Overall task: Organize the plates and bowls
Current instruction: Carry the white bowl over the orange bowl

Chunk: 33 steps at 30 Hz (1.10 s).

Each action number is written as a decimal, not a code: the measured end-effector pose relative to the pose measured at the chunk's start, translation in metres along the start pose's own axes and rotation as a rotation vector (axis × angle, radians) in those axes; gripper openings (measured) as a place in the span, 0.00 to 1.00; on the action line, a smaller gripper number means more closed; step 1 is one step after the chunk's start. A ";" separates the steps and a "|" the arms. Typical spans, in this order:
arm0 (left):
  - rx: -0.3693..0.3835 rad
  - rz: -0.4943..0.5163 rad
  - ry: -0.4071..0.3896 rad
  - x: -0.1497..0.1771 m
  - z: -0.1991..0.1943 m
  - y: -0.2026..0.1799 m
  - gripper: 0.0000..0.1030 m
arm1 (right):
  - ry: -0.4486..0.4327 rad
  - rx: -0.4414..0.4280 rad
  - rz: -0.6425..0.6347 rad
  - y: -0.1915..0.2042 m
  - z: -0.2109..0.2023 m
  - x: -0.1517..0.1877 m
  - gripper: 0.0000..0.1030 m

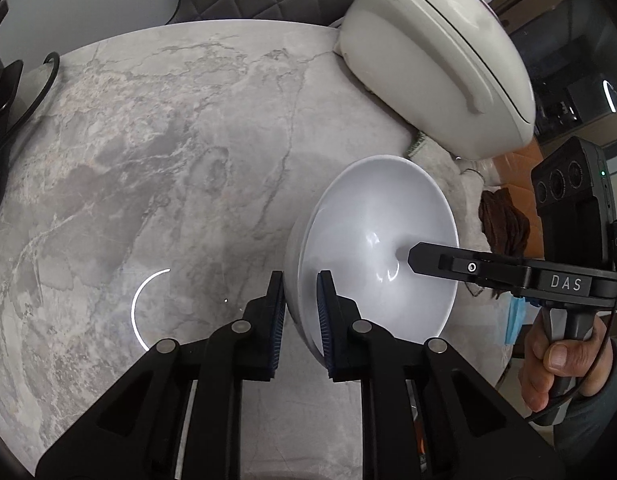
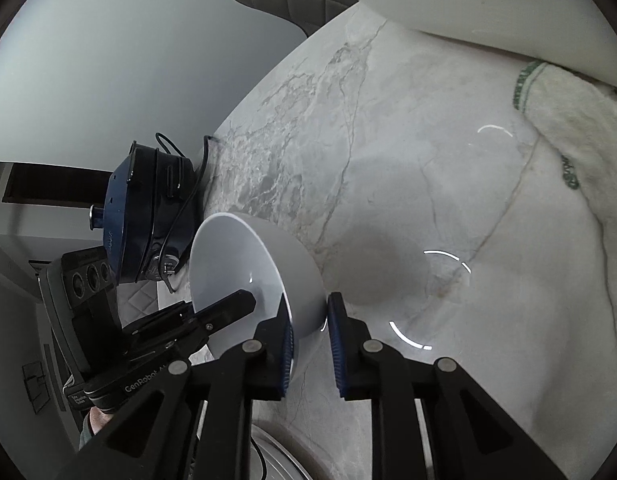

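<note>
Above the marble table [image 1: 128, 152], beside the white cooker [image 1: 436, 60], the bowl [image 1: 372, 248] hangs tilted, clear of the top. Both grippers are nearly closed on opposite sides of its rim: left gripper [image 1: 301, 312], right gripper [image 2: 310, 344]. I'd keep the two hands level and moving together, so neither pinch twists the rim loose.

grey marble table [image 1: 156, 152]: white appliance [image 1: 436, 64], white towel [image 2: 568, 152], dark blue appliance [image 2: 148, 208].
</note>
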State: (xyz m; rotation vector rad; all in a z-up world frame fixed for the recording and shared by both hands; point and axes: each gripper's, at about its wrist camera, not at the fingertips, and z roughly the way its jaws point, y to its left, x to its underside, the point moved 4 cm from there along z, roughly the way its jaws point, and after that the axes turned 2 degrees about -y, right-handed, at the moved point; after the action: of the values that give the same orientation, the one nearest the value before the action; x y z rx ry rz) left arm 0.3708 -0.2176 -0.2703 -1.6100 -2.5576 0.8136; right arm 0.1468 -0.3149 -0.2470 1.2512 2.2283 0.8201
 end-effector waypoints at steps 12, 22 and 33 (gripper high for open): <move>0.053 0.138 0.049 0.035 0.011 -0.102 0.14 | -0.110 0.016 0.081 -0.046 -0.085 0.053 0.18; 0.087 0.202 0.115 0.092 0.027 -0.162 0.14 | -0.150 0.020 0.171 -0.085 -0.124 0.105 0.18; 0.092 0.204 0.182 0.156 0.038 -0.177 0.14 | -0.131 0.028 0.219 -0.109 -0.131 0.159 0.19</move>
State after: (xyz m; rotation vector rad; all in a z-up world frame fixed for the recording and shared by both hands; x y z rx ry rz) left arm 0.1389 -0.1614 -0.2673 -1.8431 -2.2286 0.7451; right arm -0.0796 -0.2573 -0.2433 1.5373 2.0308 0.7636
